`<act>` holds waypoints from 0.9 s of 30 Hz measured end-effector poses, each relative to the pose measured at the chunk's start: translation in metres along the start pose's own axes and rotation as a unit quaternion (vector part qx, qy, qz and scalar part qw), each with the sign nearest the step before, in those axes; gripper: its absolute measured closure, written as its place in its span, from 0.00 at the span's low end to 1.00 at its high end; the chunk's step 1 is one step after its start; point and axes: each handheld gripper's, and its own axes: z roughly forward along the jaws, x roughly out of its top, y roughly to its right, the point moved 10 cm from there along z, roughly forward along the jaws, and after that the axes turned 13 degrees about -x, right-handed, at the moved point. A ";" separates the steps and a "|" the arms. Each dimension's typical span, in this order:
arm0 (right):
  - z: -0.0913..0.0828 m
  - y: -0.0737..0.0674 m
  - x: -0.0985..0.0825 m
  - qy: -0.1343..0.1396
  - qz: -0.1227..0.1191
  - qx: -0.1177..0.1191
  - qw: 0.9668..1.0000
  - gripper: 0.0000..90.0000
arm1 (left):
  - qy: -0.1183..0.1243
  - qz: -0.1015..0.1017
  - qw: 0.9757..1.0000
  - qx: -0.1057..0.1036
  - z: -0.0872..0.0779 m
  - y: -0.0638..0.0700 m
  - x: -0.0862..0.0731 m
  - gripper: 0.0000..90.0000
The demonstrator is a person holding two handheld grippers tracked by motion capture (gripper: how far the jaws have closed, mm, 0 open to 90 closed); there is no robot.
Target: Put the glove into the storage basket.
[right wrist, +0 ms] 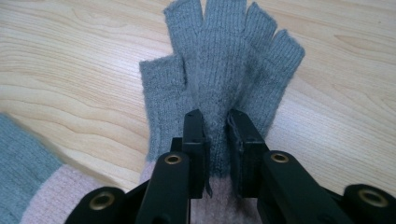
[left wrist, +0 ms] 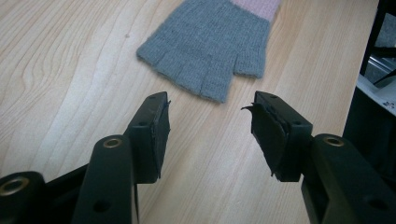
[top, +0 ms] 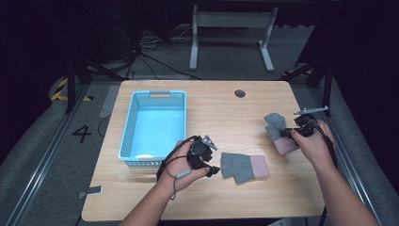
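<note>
**Two gloves on the table, one pinched, and a blue basket**

A blue basket [top: 133, 117] sits on the left part of the wooden table [top: 216, 108]. Its inside looks bare from above, though a pale patch near the front wall is too blurry for me to name.

The right gripper [top: 288, 133] is over by the table's right edge. Its two black jaws are squeezed onto a fold of a grey glove with a pink cuff [right wrist: 219, 70], pinching the knit near where grey meets pink. The glove's short finger ends fan out past the jaws, flat on the wood.

The second glove [top: 243, 166] lies flat near the front middle of the table, well apart from the first one, its grey end toward the basket and its pink cuff toward the right. The left gripper [top: 212, 170] rests just beside the grey end. Its jaws are spread wide with nothing between them.
</note>
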 end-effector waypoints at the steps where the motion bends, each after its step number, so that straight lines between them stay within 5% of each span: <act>1: -0.001 0.000 0.001 0.001 0.001 0.000 1.000 0.88 | 0.000 0.000 1.000 0.000 0.000 0.000 0.000 0.53; 9: -0.011 0.000 0.002 0.007 -0.005 0.006 1.000 0.88 | 0.002 0.001 1.000 0.000 0.000 0.000 0.001 0.53; 17: -0.030 -0.018 0.000 0.013 -0.042 0.035 0.998 0.87 | 0.001 0.002 1.000 -0.001 0.000 0.001 0.001 0.53; 21: -0.042 -0.037 -0.005 0.018 -0.081 0.063 0.995 0.87 | 0.001 0.001 1.000 -0.002 0.001 0.001 0.001 0.53; 27: -0.053 -0.053 -0.008 0.024 -0.110 0.086 0.990 0.87 | 0.001 0.001 1.000 -0.003 0.001 0.001 0.001 0.53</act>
